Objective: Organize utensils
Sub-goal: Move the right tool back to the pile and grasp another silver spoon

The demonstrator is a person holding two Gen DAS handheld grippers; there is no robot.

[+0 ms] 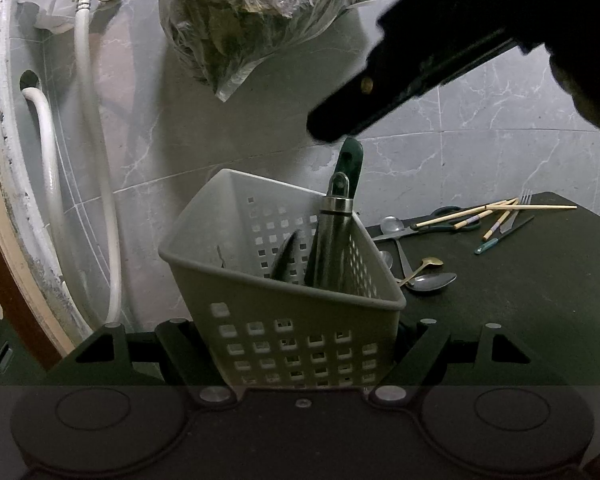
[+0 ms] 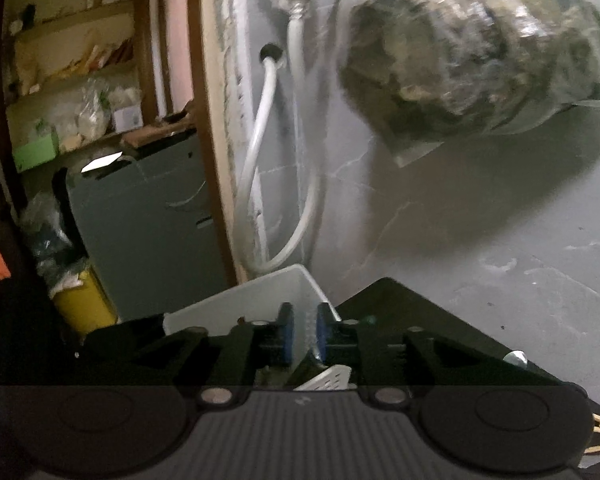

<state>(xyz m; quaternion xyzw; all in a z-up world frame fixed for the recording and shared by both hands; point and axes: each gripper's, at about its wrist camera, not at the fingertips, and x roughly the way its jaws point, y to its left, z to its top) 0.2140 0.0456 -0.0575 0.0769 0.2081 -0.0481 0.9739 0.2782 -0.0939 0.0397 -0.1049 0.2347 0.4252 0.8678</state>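
A grey perforated basket sits between the fingers of my left gripper, which is shut on its sides. Standing in it are a steel-handled utensil, a dark green handle and another dark utensil. My right gripper hangs just above the green handle's top. In the right wrist view, the right gripper is over the basket, and its blue pads stand slightly apart with nothing pressed between them. Chopsticks, scissors, spoons and a fork lie on the dark table.
A plastic bag of dark stuff hangs on the grey tiled wall above the basket. White hoses run down the wall at left. Past the door frame stand a grey appliance, a yellow bin and cluttered shelves.
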